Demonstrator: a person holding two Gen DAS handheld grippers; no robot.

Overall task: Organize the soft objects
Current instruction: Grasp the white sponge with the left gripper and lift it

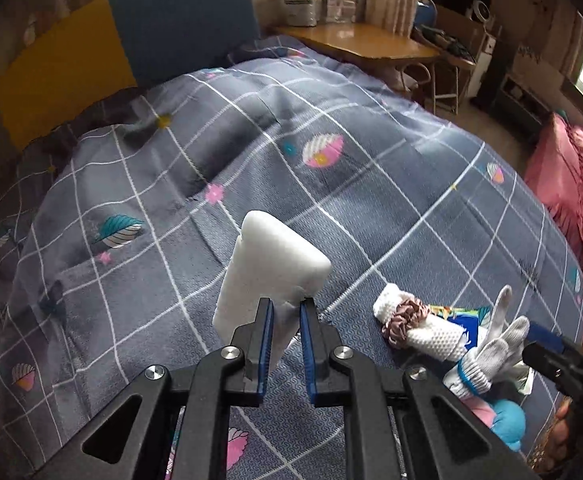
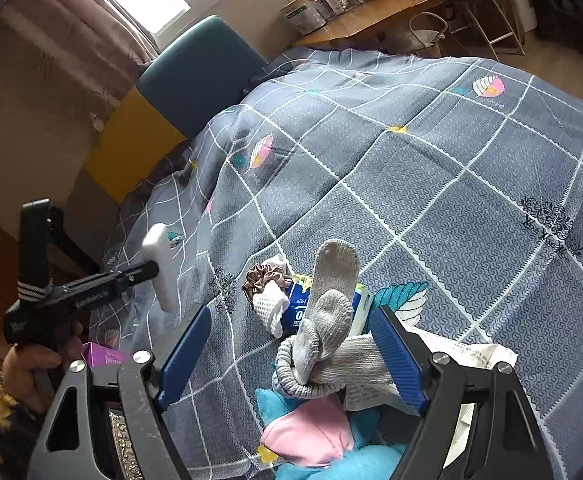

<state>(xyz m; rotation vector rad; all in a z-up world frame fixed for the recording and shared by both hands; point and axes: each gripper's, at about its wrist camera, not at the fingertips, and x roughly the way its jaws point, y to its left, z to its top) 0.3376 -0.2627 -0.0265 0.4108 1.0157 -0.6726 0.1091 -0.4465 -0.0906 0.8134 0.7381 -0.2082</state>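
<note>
My left gripper [image 1: 285, 306] is shut on a white foam block [image 1: 269, 272] and holds it above the grey checked quilt [image 1: 331, 184]. The block [image 2: 161, 264] and the left gripper [image 2: 147, 270] also show in the right wrist view. My right gripper [image 2: 291, 316] is open over a pile of soft things: a grey knit glove [image 2: 325, 320], a brown scrunchie [image 2: 261, 276] on a white mesh roll [image 2: 271, 306], a blue tissue pack [image 2: 297, 304], and a blue and pink plush toy [image 2: 311, 432]. The glove lies between the open jaws. The pile [image 1: 451, 336] sits at the lower right in the left wrist view.
A teal and yellow headboard [image 1: 183, 20] stands at the far end of the bed. A wooden desk [image 1: 355, 40] with boxes is beyond it. A pink quilt [image 1: 567, 192] lies at the right. Printed paper [image 2: 463, 356] lies under the right finger. A purple box [image 2: 103, 356] is at the left.
</note>
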